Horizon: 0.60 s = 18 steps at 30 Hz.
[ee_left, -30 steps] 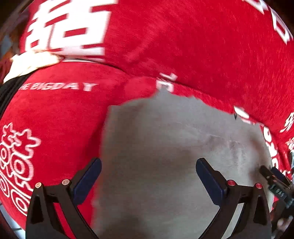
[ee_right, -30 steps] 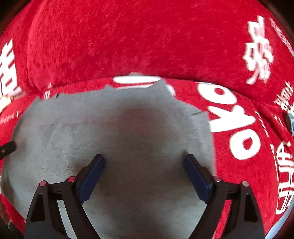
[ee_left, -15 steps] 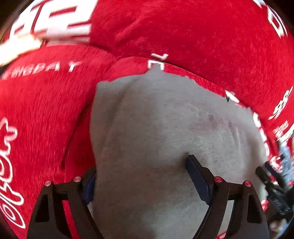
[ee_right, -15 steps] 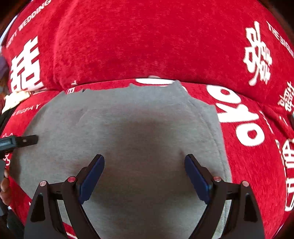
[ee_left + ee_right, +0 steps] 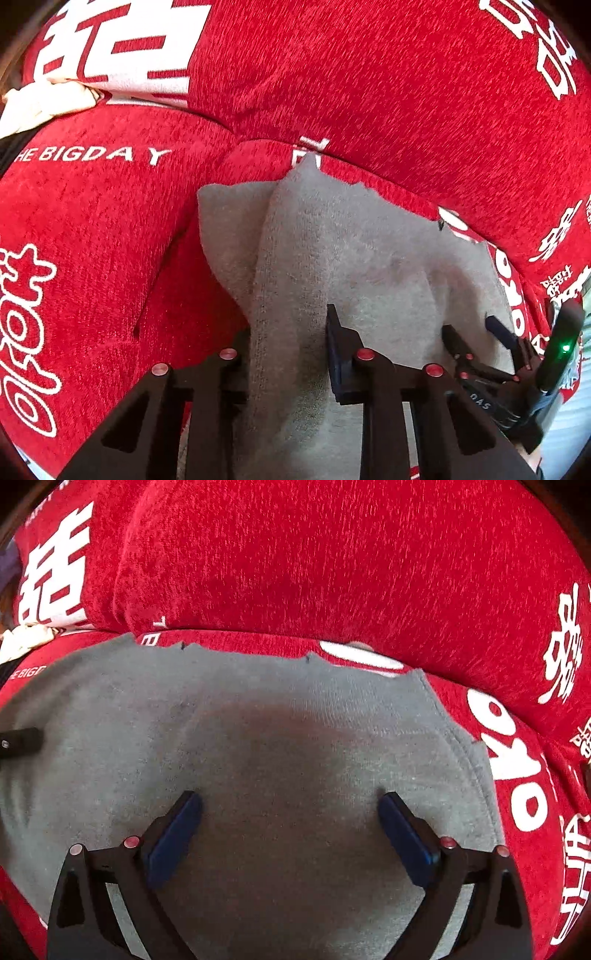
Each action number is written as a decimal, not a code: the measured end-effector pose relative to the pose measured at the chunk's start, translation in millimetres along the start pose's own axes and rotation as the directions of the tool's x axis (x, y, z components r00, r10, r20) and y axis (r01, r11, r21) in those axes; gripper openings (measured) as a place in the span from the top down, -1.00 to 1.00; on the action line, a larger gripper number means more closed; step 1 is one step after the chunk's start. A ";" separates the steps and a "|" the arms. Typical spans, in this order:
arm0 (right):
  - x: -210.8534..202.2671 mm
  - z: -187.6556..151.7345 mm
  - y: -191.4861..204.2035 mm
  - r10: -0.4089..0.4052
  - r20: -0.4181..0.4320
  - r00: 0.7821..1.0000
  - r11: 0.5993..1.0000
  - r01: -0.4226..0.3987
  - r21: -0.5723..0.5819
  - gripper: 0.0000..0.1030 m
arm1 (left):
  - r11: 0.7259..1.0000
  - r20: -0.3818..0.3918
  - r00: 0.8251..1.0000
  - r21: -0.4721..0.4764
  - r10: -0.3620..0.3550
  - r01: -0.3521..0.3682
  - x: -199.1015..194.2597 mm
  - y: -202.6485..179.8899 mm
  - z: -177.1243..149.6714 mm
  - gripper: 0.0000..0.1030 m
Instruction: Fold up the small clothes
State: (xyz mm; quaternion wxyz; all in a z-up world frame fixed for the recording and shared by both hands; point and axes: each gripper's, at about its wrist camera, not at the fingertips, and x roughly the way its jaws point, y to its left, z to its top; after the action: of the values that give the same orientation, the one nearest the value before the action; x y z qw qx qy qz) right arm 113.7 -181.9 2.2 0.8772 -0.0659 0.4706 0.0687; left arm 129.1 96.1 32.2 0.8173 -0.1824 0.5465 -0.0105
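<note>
Red sofa cover (image 5: 332, 572) under rumpled grey garment (image 5: 295, 738).

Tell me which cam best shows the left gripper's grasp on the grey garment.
Left wrist: the left hand-held gripper pinches a raised ridge of the grey garment. Right wrist shows only one of its fingers at the frame's left edge.

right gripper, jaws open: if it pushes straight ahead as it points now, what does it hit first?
Most likely the grey garment: the right gripper is open directly over it, with cloth filling the gap ahead. Beyond that lies the red sofa cover. Depth is unclear, so it may already be touching.
</note>
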 end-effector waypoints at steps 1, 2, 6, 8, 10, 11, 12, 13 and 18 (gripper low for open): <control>0.2 -0.4 -0.3 0.001 0.002 1.000 1.000 -0.001 0.000 -0.91 | 1.000 0.005 1.000 0.002 0.007 -0.007 -2.8 -3.5 1.1 0.46; 0.6 -1.7 0.2 -0.002 0.012 1.000 1.000 0.002 -0.007 -0.93 | 1.000 0.007 1.000 0.005 0.019 -0.020 -4.9 -7.4 1.9 0.47; -5.2 1.0 -8.8 0.021 -0.013 1.000 1.000 -0.021 0.001 -0.94 | 0.997 0.002 0.997 0.031 0.077 -0.077 -13.1 -32.2 4.9 0.48; -21.3 -2.4 -30.3 0.024 0.015 1.000 0.997 -0.025 0.075 -0.94 | 0.993 0.009 0.995 0.054 0.101 -0.102 -17.1 -46.4 6.0 0.48; -33.5 -8.8 -50.5 0.027 0.034 0.999 0.993 -0.031 0.113 -0.94 | 0.988 0.014 0.992 0.081 0.127 -0.128 -20.5 -65.1 6.6 0.49; -37.9 -13.2 -62.7 0.016 0.031 0.999 0.991 -0.020 0.131 -0.94 | 0.986 0.014 0.990 0.090 0.141 -0.142 -22.3 -72.1 5.7 0.49; -42.1 -18.0 -76.7 0.003 0.025 1.000 0.989 -0.007 0.146 -0.94 | 0.983 0.012 0.988 0.099 0.156 -0.156 -21.7 -80.3 5.6 0.49; -45.2 -22.2 -88.4 -0.006 0.021 1.000 0.987 0.002 0.158 -0.94 | 0.980 0.007 0.986 0.109 0.169 -0.169 -20.8 -91.3 5.2 0.50; -66.6 -44.8 -149.8 -0.022 0.033 0.999 0.973 0.014 0.229 -0.94 | 0.959 0.008 0.975 0.179 0.223 -0.221 -20.7 -152.7 1.0 0.53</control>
State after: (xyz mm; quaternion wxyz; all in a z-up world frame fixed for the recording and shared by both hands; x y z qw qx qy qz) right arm 67.9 -340.9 40.8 0.8877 0.0326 0.4592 0.0074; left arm 149.6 -41.6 98.3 0.8230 -0.0459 0.5653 0.0310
